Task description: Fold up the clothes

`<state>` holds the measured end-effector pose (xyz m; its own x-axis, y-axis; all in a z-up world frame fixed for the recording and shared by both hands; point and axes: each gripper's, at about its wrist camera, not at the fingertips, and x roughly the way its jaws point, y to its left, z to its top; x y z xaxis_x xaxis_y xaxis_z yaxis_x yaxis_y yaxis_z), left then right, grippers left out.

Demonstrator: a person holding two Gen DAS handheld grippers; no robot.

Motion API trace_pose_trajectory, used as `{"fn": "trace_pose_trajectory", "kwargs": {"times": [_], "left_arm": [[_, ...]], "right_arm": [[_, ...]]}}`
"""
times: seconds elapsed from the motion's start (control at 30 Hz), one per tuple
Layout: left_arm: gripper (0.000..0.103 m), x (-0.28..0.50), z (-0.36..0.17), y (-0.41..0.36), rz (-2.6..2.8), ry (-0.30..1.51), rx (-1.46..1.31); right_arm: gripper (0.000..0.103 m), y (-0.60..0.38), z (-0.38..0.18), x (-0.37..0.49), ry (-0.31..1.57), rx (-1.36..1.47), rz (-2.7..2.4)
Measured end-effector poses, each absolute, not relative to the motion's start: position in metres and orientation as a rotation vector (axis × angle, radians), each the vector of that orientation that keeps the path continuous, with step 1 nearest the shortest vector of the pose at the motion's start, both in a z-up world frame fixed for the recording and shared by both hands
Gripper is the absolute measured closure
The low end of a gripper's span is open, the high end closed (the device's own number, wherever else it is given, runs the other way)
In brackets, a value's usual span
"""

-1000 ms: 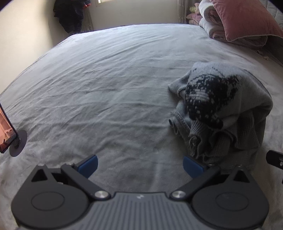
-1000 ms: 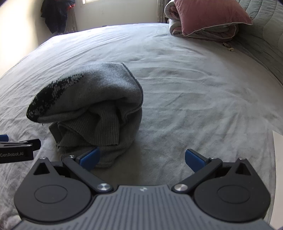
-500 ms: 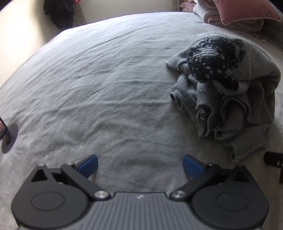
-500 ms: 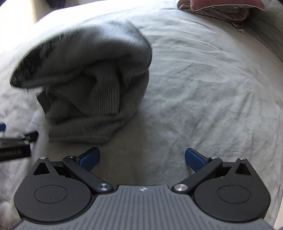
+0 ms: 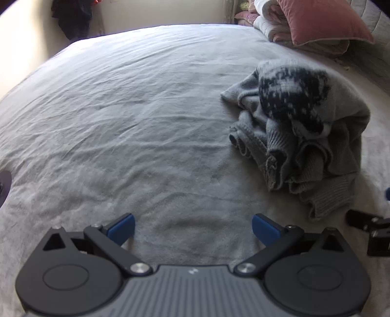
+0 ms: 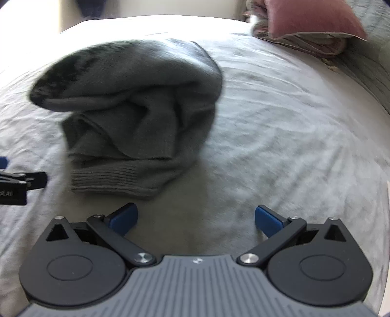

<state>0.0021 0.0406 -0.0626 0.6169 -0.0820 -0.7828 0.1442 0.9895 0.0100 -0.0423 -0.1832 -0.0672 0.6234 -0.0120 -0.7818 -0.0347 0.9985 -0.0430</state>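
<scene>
While the grey sweater (image 5: 302, 131) sits in a crumpled heap on the bed (image 5: 136, 117), I have nothing in either tool: the left gripper (image 5: 192, 228) has its blue pads spread wide over bare sheet, and the right gripper (image 6: 196, 218) is spread just as wide, holding nothing. I read this as the very start of the fold, the approach before the first grasp, with the garment not yet laid flat.

Taking the sweater as my landmark: my left gripper hangs to its left and nearer to me, apart from the knit. My right gripper is on the sweater's near side, its left pad (image 6: 124, 217) just short of the ribbed hem (image 6: 109, 180), which lies flattest and closest to me. In the left wrist view the dark speckled patch (image 5: 292, 97) caps the top of the heap, and loose rolled folds spill down its left flank. The pink pillow (image 5: 324, 22) and piled bedding lie well beyond the sweater, at the head of the bed.

The right wrist view is smeared, so I can't make out the knit's finer layers from that side.

My judgement on the next move: I need an edge I can identify, and the ribbed hem is the best candidate. I would bring the right gripper forward onto it and swing the left gripper over to the same hem further along, then lift and spread. The risk is pinching several layers at once.
</scene>
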Motion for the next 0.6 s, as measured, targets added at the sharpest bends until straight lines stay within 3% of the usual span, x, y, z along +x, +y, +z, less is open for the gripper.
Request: {"fn": "trace_pose_trajectory", "kwargs": {"times": [0.27, 0.37, 0.6], "left_arm": [[0.001, 0.010, -0.052, 0.062, -0.134, 0.907, -0.007], [0.001, 0.010, -0.050, 0.062, -0.140, 0.902, -0.005], [0.001, 0.013, -0.046, 0.052, -0.184, 0.894, -0.004]], "right_arm": [[0.000, -0.171, -0.043, -0.041, 0.759, 0.019, 0.142], [0.010, -0.164, -0.040, -0.031, 0.698, -0.004, 0.168], [0.045, -0.167, -0.053, -0.022, 0.634, -0.020, 0.206]]}}
